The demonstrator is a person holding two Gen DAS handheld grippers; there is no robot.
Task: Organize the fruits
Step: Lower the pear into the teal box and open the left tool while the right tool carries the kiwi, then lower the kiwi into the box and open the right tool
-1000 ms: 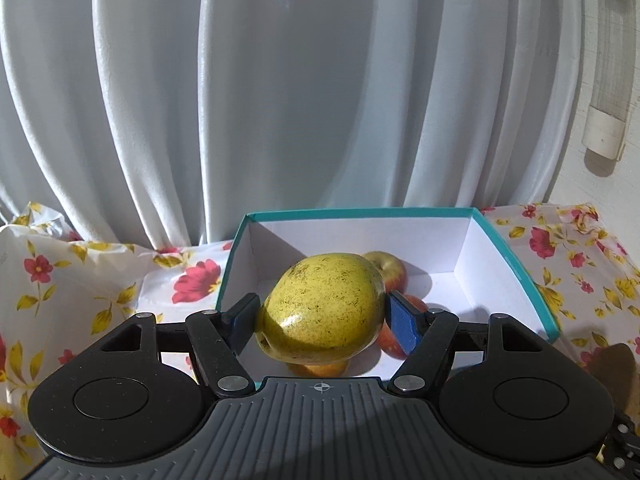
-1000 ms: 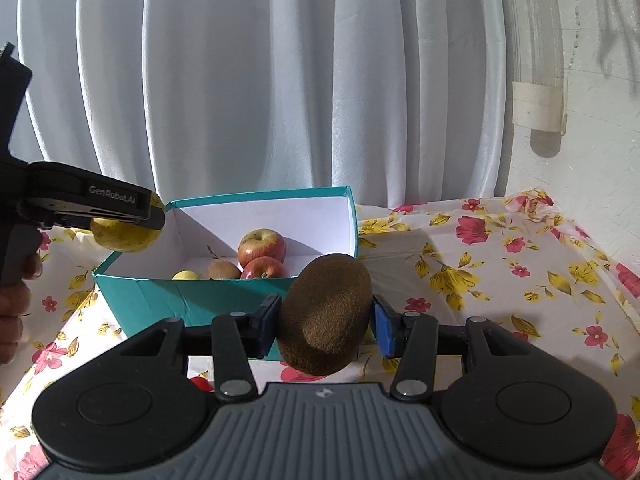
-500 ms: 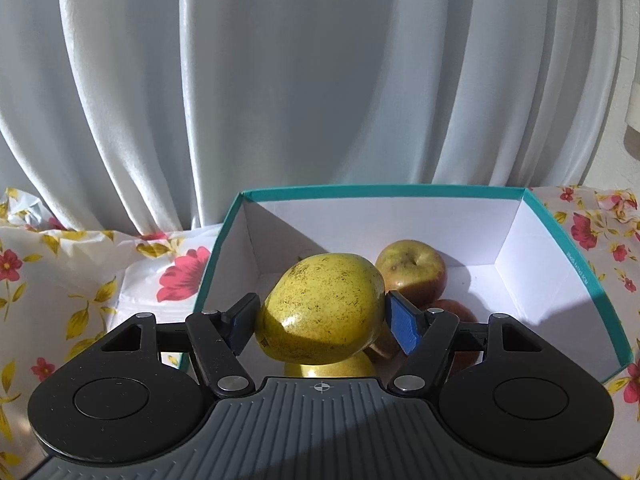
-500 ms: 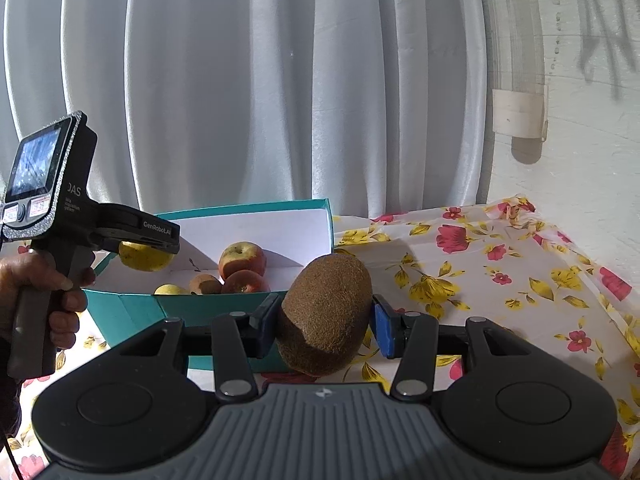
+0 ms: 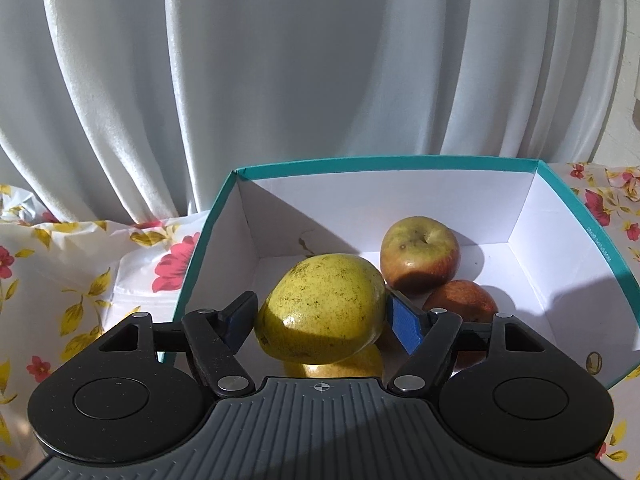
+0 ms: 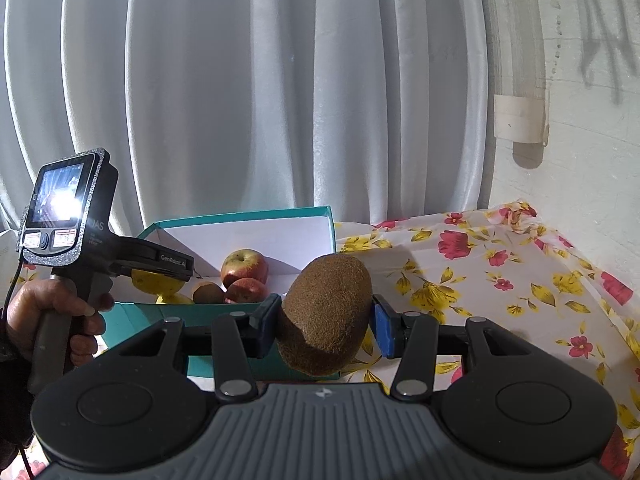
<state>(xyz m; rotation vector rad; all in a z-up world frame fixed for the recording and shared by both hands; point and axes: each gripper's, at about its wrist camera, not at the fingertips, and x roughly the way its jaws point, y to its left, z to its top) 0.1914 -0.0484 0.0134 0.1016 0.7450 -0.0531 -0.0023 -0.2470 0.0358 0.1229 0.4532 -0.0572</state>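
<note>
White curtain (image 5: 280,80) behind — box (image 5: 592,240), two apples (image 5: 418,252), one pear (image 5: 320,308).

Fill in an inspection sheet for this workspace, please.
Surface: flowered tablecloth under the box.
Job's things: teal box holds two apples, a small kiwi, a yellow fruit; yellow pear above them.
Clutter: nothing seen.
Grippers: left gripper jaws have just been opening, pear between them, pads apart from it; right gripper shut on large kiwi, outside the box.
Cables: thin cable by left gripper's handle.
Surroundings: white curtain, wall pipe.
</note>
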